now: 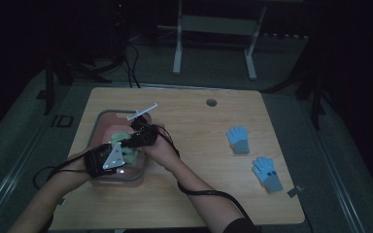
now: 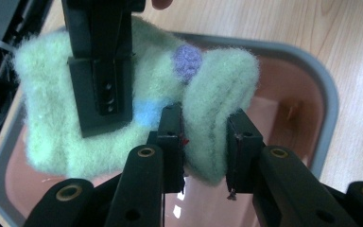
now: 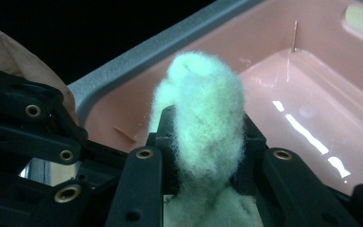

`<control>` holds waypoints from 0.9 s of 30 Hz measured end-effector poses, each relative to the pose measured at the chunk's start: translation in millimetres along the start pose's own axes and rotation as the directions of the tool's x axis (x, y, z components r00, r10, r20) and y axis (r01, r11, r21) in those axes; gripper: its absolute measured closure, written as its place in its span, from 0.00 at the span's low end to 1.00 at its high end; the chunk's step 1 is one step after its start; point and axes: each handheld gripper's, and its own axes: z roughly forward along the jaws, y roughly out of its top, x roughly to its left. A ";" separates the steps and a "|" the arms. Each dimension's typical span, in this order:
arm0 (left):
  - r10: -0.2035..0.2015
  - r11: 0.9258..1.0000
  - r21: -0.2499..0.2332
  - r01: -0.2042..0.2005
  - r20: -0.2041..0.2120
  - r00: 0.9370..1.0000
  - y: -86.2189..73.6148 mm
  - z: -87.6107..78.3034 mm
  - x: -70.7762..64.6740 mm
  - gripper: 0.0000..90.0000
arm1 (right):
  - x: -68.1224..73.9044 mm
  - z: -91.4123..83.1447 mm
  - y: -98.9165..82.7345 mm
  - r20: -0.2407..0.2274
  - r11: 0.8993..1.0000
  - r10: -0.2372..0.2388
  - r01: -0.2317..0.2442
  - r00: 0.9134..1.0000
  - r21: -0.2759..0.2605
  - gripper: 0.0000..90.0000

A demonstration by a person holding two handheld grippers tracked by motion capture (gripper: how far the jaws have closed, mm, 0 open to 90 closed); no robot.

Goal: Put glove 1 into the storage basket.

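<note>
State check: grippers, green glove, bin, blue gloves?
Left gripper: shut on a fold of the green glove.
Right gripper: shut on another part of the green glove.
Green glove: fuzzy, bunched, held over the bin by both grippers.
Bin: pink inside, grey rim, open, on the table; the parts in view hold nothing.
Blue gloves: flat on the table, apart, untouched.

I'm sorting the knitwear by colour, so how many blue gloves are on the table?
2. One blue glove lies on the right part of the table; the other blue glove lies nearer the right front corner, apart from it. More could be hidden in the tub.
</note>
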 end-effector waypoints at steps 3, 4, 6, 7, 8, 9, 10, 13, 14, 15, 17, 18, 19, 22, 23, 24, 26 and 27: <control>-0.008 1.000 0.002 0.008 0.021 1.000 -5.0 6.5 4.1 0.80 | -4.1 6.2 -1.5 0.003 1.000 0.007 -0.007 1.000 0.010 0.78; -0.012 1.000 0.001 0.012 0.027 1.000 -7.0 8.4 5.7 0.80 | -5.8 8.5 -1.7 0.001 1.000 0.009 -0.009 1.000 0.011 0.78; -0.025 1.000 0.003 0.025 0.047 0.999 -10.7 12.5 8.7 0.80 | -9.0 13.3 -2.3 0.004 1.000 0.018 -0.018 1.000 0.012 0.78; -0.029 1.000 0.005 0.029 0.061 0.998 -12.4 15.3 9.9 0.80 | -9.9 15.4 -2.9 0.005 1.000 0.024 -0.024 1.000 0.018 0.78; -0.029 1.000 0.008 0.028 0.069 0.997 -13.3 17.7 10.2 0.80 | -10.5 18.0 -4.0 0.012 0.999 0.023 -0.024 1.000 0.028 0.76; -0.036 0.999 0.011 0.036 0.081 0.996 -13.9 19.9 10.5 0.80 | -10.4 19.7 -4.9 0.022 0.999 0.020 -0.021 1.000 0.033 0.74; -0.037 0.999 0.019 0.035 0.089 0.995 -14.2 22.7 10.7 0.80 | -10.4 20.6 -5.5 0.029 0.999 0.018 -0.019 0.999 0.040 0.71; -0.047 0.997 0.068 0.039 0.120 0.992 -13.1 32.0 11.4 0.80 | -10.8 20.4 -8.2 0.049 0.999 0.006 -0.008 0.999 0.049 0.59; -0.051 0.995 0.089 0.040 0.126 0.991 -12.6 34.8 11.6 0.80 | -11.6 18.5 -9.1 0.053 0.999 0.010 -0.012 0.999 0.045 0.57; -0.051 0.995 0.089 0.040 0.126 0.991 -12.6 34.8 11.6 0.80 | -11.6 18.5 -9.1 0.053 0.999 0.010 -0.012 0.999 0.045 0.57; -0.057 0.993 0.110 0.040 0.155 0.986 -13.2 41.3 14.0 0.79 | -15.9 8.0 -12.2 0.044 0.999 0.033 -0.034 0.998 0.022 0.51; -0.059 0.993 0.112 0.041 0.160 0.985 -13.7 42.3 15.0 0.79 | -16.9 4.3 -13.4 0.040 0.999 0.034 -0.035 0.999 0.015 0.49; -0.060 0.993 0.113 0.041 0.165 0.984 -13.8 43.1 15.8 0.78 | -17.8 0.5 -14.6 0.040 0.999 0.035 -0.035 0.999 0.011 0.47; -0.066 0.992 0.118 0.044 0.194 0.979 -13.2 45.2 16.6 0.75 | -20.3 -11.0 -18.6 0.043 0.999 0.033 -0.032 0.999 -0.010 0.44; -0.067 0.991 0.123 0.044 0.195 0.978 -12.6 45.6 16.7 0.73 | -21.0 -14.7 -19.8 0.044 0.999 0.030 -0.029 0.999 -0.014 0.43; -0.081 0.991 0.124 0.057 0.200 0.976 -12.2 46.0 16.9 0.69 | -21.3 -18.1 -21.0 0.042 0.999 0.030 -0.029 0.999 -0.015 0.42; -0.090 0.990 0.128 0.066 0.192 0.977 -11.1 46.4 16.3 0.65 | -21.0 -24.8 -23.4 0.039 0.999 0.023 -0.022 0.999 -0.025 0.41; -0.094 0.989 0.133 0.070 0.189 0.977 -10.5 46.6 15.9 0.64 | -20.7 -28.2 -24.8 0.029 0.999 0.020 -0.019 0.999 -0.028 0.37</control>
